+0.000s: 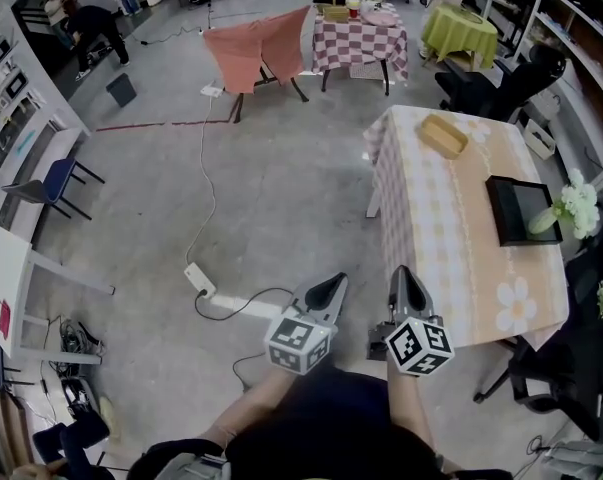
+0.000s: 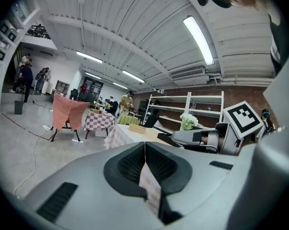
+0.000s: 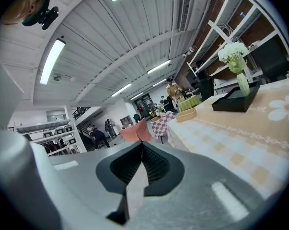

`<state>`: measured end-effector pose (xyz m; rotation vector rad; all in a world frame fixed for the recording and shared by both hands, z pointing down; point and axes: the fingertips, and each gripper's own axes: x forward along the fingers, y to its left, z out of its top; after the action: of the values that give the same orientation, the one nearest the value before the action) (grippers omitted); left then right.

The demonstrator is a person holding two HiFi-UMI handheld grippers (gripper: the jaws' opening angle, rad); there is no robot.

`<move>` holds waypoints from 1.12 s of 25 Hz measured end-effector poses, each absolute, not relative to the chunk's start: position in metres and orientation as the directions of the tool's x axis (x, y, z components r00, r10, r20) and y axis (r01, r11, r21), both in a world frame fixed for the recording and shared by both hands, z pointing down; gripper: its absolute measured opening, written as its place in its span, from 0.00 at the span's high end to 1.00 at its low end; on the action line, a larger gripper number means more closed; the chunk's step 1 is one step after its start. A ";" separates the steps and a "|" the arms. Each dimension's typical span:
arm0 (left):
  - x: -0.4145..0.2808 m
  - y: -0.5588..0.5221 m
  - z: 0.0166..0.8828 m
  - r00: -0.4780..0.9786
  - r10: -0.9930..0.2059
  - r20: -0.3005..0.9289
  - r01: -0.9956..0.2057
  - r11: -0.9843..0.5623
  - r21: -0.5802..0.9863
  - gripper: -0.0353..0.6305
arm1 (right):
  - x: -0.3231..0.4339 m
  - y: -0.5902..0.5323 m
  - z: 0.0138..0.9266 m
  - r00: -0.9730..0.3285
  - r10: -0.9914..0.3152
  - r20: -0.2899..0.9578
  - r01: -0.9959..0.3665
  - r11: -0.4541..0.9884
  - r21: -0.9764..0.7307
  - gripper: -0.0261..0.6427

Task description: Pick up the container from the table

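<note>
Left gripper [image 1: 331, 286] jaws closed, nothing between them. Right gripper [image 1: 405, 276] the same, closed and empty. Both are held in front of the person, beside the near corner of the counter [image 1: 451, 238]. Tan container [image 1: 443, 135] sits at the counter's far end, well apart from both grippers. Black tray [image 1: 519, 208] and white flowers [image 1: 573, 206] are at the counter's right edge.

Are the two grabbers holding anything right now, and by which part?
Nothing is held. The left gripper and the right gripper are both shut with nothing between their jaws; the container sits untouched on the table.
</note>
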<state>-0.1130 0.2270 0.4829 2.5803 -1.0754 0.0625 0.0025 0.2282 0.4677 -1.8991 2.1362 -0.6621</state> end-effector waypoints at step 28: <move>-0.093 0.126 0.475 0.723 -0.664 0.192 -0.686 -0.658 0.310 0.93 | 0.019 0.132 0.461 -0.132 -0.977 0.168 -0.904 0.049 -0.425 0.95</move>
<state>-0.0927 0.1264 0.4750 2.5666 -1.0462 0.0876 0.0194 0.1324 0.4613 -1.9518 2.1480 -0.6561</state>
